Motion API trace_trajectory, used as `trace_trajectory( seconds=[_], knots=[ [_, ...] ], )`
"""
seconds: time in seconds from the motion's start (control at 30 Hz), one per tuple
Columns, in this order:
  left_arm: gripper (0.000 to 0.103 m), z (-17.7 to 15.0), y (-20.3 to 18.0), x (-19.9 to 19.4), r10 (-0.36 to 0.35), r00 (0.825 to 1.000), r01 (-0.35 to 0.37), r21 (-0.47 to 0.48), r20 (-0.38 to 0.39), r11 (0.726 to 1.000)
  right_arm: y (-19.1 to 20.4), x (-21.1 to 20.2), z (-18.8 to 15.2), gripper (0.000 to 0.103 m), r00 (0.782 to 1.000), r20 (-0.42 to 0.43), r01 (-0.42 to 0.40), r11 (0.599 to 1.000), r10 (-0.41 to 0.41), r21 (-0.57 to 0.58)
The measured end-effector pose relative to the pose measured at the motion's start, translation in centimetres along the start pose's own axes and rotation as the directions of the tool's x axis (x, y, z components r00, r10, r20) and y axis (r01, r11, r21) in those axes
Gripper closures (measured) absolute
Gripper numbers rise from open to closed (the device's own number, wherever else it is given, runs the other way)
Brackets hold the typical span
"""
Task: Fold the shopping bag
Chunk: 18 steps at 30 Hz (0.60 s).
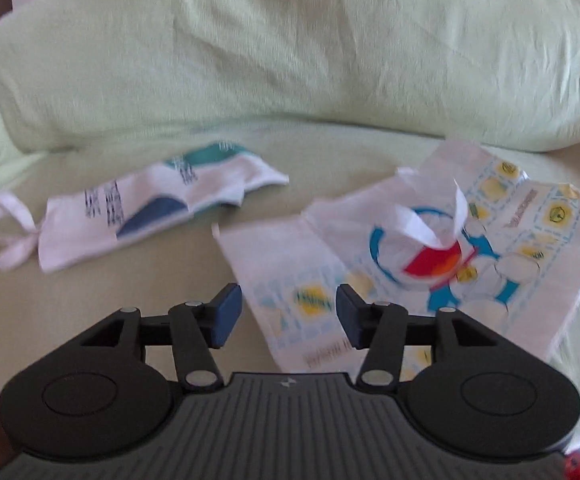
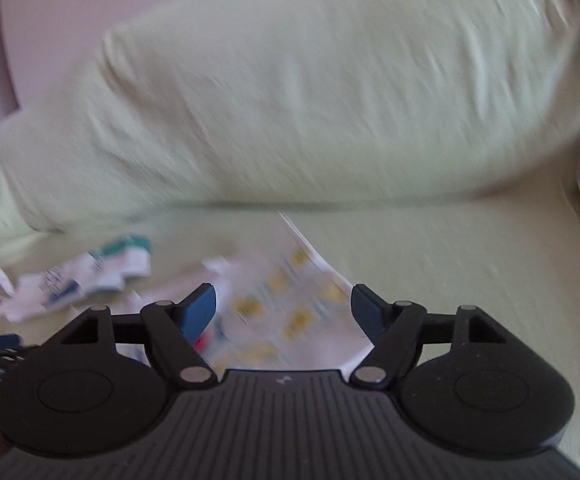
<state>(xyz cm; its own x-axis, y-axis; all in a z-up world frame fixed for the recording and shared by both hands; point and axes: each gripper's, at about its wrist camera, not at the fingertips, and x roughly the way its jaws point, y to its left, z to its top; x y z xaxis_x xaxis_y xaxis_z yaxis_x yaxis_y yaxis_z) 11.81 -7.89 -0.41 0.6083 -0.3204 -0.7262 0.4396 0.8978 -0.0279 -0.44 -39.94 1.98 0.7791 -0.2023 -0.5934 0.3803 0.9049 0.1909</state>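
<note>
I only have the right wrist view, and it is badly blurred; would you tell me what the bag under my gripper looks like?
Observer: The cartoon bag lies spread flat on the green sheet, a handle loop sticking up.
Operator: Is the left gripper holding it?
Observer: No, the left gripper is open above the bag's near corner.
Operator: And the other bag?
Observer: The striped bag lies bunched lengthwise to the left, its handles pointing left.
</note>
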Motion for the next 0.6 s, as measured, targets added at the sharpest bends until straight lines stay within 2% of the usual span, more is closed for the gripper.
trace_trajectory(
  seconds=[0.13,0.2,0.3,0.37,0.43,0.47,0.5,0.57,0.6],
  knots=[
    [0.03,-3.1,0.0,-1.0,-0.094,0.992,0.082,-0.133,-0.081,0.988,-3.3,1.1,-2.1,0.028,0.999,-0.038,0.041,0.995,-0.038,0.088],
    [0.025,-3.7,0.7,-1.0,-0.127,0.987,0.107,-0.193,-0.094,0.975,-5.0,1.9,-2.5,0.018,0.999,-0.035,0.033,0.987,-0.027,0.159],
    [0.024,-4.1,1.9,0.0,-0.19,0.975,0.147,-0.305,-0.114,0.941,-8.4,4.4,-2.6,0.017,0.998,-0.049,-0.021,0.952,0.037,0.305],
    [0.025,-3.9,2.2,0.8,-0.194,0.974,0.148,-0.316,-0.118,0.937,-9.1,6.1,-3.4,0.017,0.994,-0.081,-0.033,0.931,0.067,0.364],
    [0.032,-3.8,2.3,1.8,-0.162,0.978,0.116,-0.308,-0.128,0.944,-9.5,7.7,-4.3,0.02,0.99,-0.117,-0.03,0.913,0.084,0.407],
    [0.05,-3.7,2.3,2.4,-0.155,0.978,0.108,-0.299,-0.138,0.948,-9.5,8.3,-4.7,0.034,0.988,-0.129,-0.024,0.907,0.086,0.419],
    [0.064,-3.6,2.4,3.1,-0.149,0.978,0.101,-0.288,-0.149,0.952,-9.0,8.2,-5.1,0.064,0.991,-0.12,-0.005,0.92,0.057,0.392],
    [0.075,-3.4,2.1,3.6,-0.099,0.981,0.054,-0.255,-0.165,0.965,-8.3,6.9,-5.6,0.09,0.993,-0.11,0.009,0.943,0.029,0.332],
    [0.081,-3.3,2.0,3.8,-0.068,0.984,0.029,-0.229,-0.165,0.973,-8.1,5.9,-5.9,0.091,0.994,-0.103,0.013,0.949,0.021,0.315]
  ],
)
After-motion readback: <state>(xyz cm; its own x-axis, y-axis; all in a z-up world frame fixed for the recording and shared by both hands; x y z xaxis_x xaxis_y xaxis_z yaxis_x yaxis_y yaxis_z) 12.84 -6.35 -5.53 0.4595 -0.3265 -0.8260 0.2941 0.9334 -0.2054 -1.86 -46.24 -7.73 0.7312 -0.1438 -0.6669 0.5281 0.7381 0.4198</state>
